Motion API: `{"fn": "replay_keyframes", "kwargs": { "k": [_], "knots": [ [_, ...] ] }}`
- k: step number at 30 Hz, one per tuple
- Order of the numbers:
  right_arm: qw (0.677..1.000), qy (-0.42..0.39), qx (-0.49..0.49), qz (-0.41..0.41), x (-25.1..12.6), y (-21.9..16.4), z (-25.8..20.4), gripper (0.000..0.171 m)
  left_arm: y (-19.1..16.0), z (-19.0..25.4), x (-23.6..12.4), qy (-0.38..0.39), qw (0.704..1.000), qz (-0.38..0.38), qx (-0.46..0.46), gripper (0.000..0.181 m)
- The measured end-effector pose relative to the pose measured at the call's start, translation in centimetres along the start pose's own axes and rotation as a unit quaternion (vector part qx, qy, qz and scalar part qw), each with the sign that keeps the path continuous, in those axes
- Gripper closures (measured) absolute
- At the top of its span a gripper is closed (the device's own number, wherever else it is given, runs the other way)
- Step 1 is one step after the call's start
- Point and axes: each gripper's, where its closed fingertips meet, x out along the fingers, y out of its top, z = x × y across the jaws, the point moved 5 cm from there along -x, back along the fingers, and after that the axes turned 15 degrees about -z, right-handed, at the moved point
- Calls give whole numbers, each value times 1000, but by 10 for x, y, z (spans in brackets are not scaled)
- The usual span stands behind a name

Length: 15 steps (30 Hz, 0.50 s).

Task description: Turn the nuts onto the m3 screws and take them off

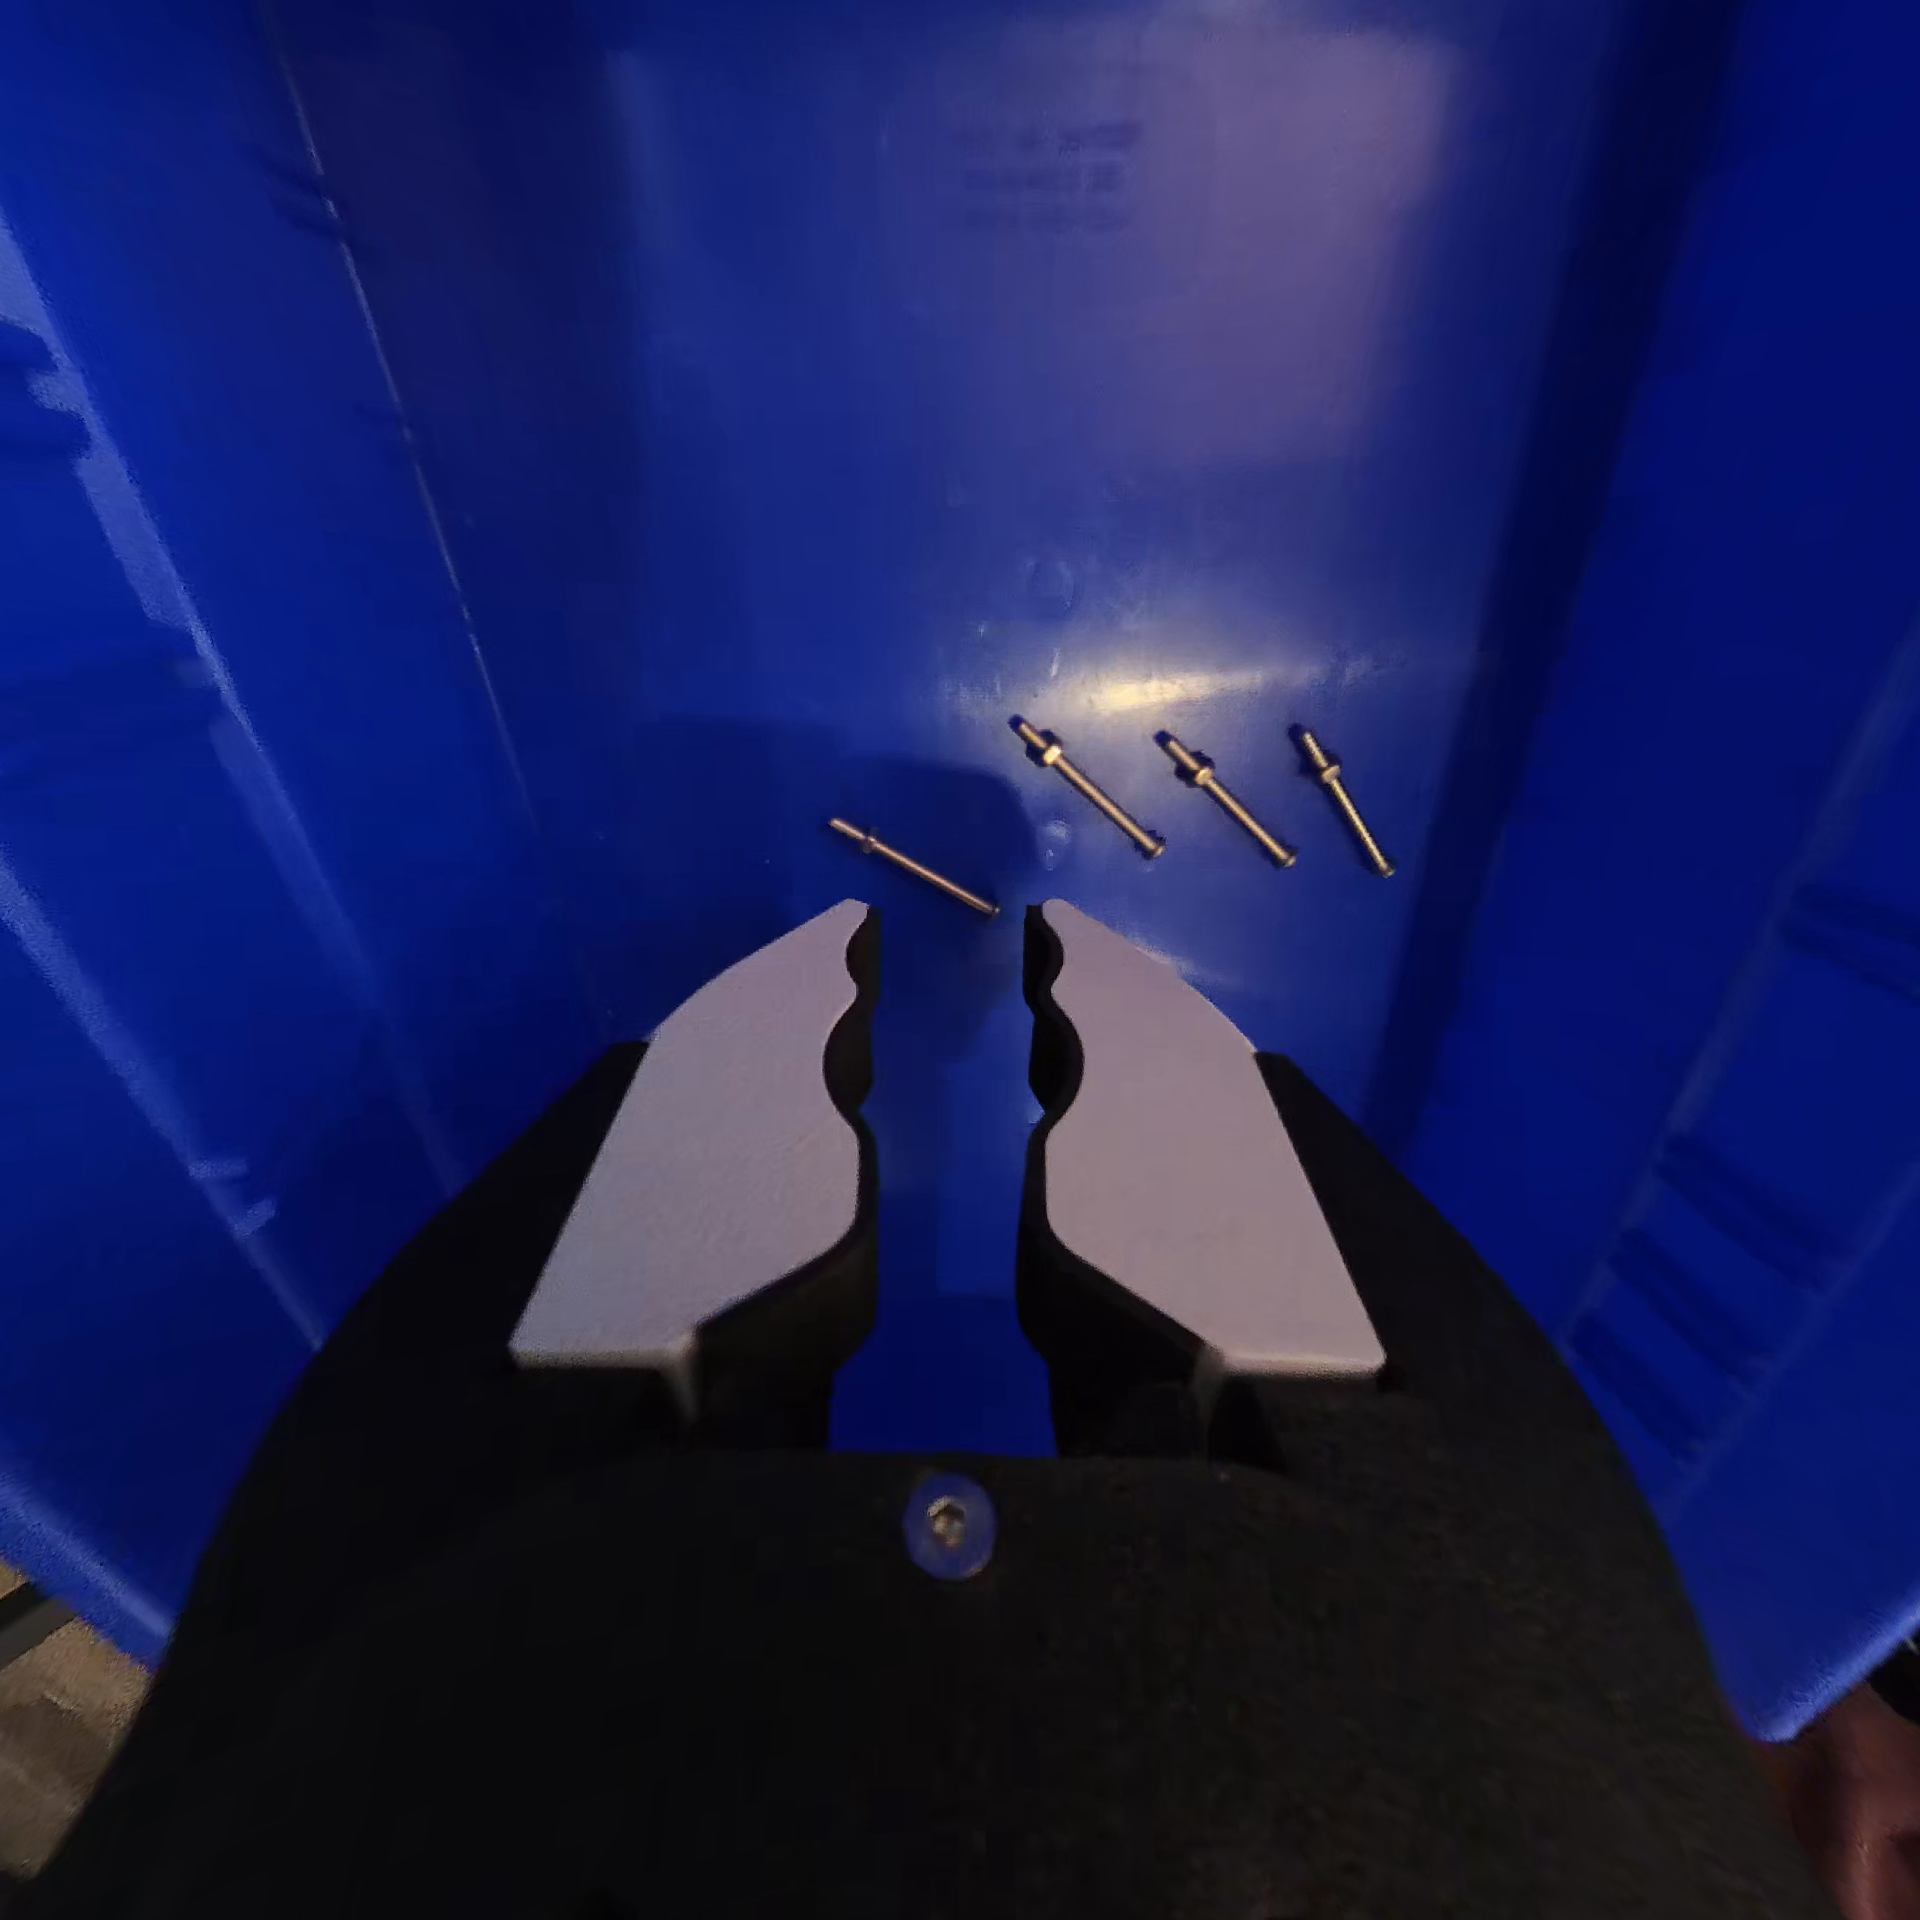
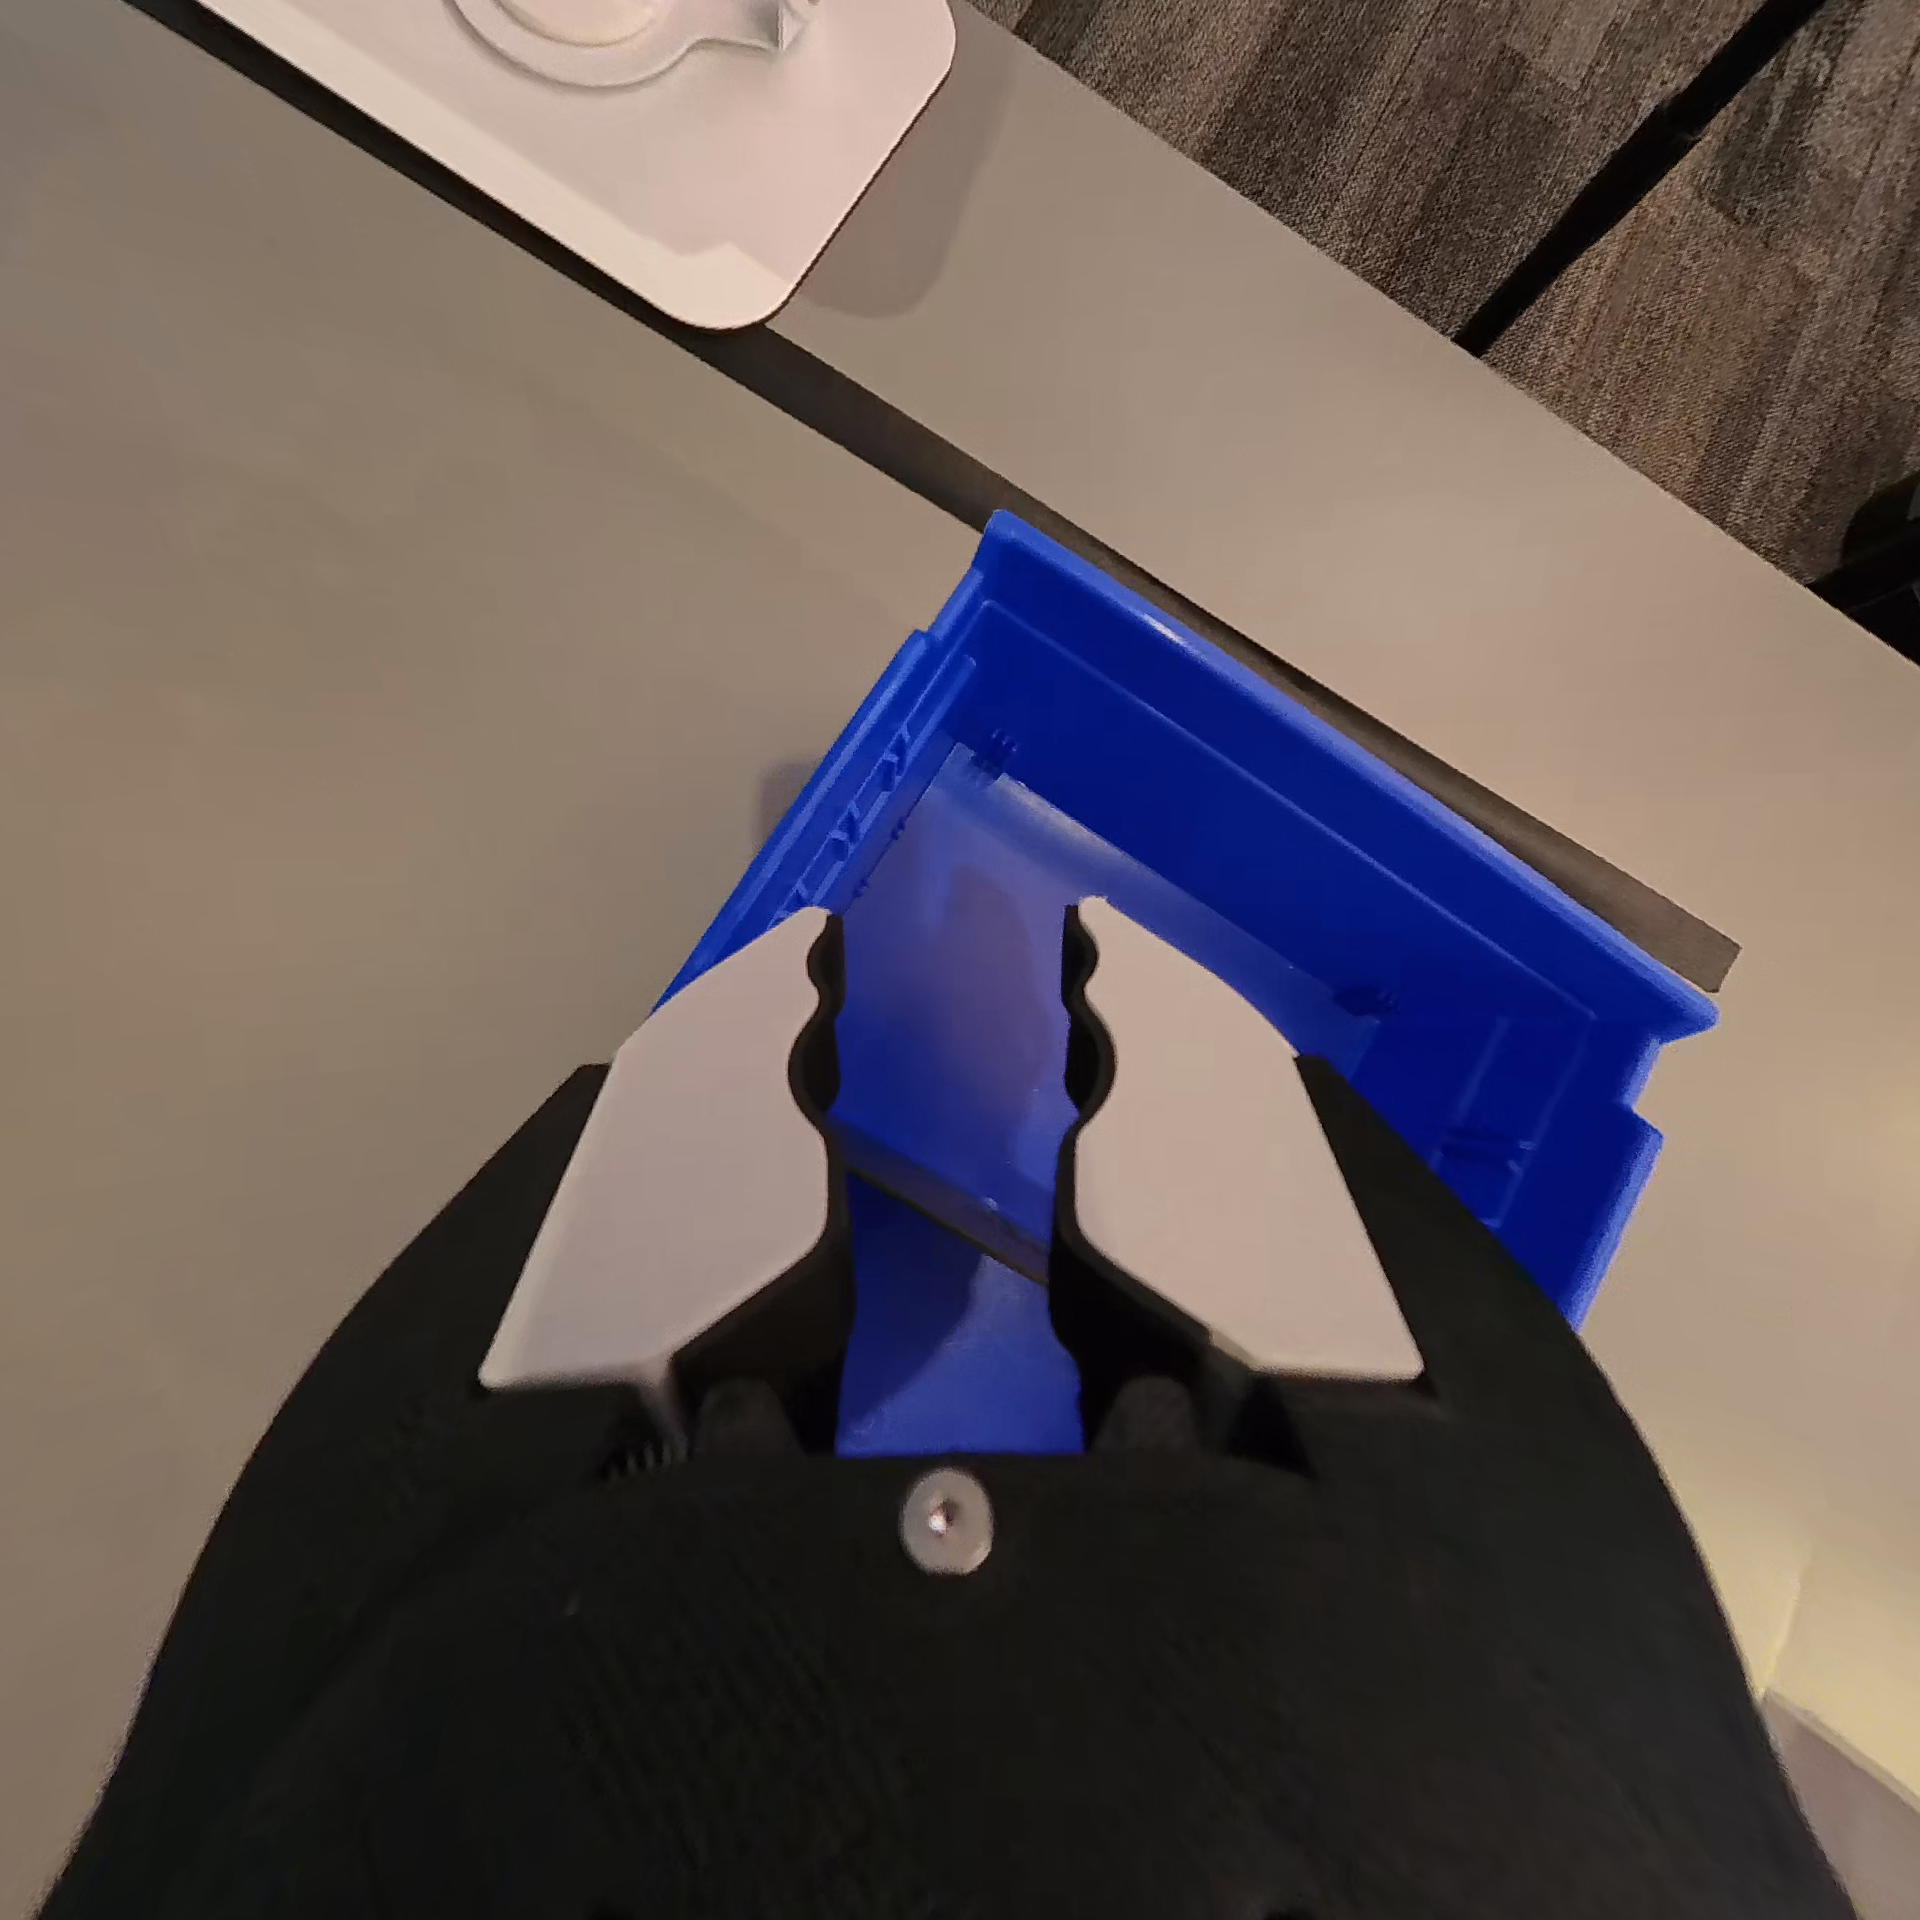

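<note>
Several thin metal screws lie on the floor of a blue plastic bin (image 1: 727, 468), each with a small nut near one end. The nearest screw (image 1: 914, 865) lies just ahead of my left gripper (image 1: 951, 914), which is open and empty inside the bin. Three more screws lie to the right: one (image 1: 1086, 787), one (image 1: 1226, 798) and one (image 1: 1343, 800). My right gripper (image 2: 951, 920) is open and empty, held above the blue bin (image 2: 1299, 790), whose far wall and corner show. No screws show in the right wrist view.
The bin stands on a grey table (image 2: 364, 623). A white tray (image 2: 665, 135) with a clear round thing on it lies at the table's far side. A dark seam (image 2: 935, 426) crosses the table. Carpeted floor (image 2: 1558, 135) shows beyond the table edge. The gap from one gripper's tips to the other's is roughly 55 cm.
</note>
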Motion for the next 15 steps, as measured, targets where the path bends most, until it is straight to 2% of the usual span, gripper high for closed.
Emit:
{"fn": "replay_keyframes", "kwargs": {
  "k": [15],
  "knots": [
    [999,-5,-17,-29,12,-1,-6,128,5,-4,8,36,999,-4,-6,165]
  ]
}}
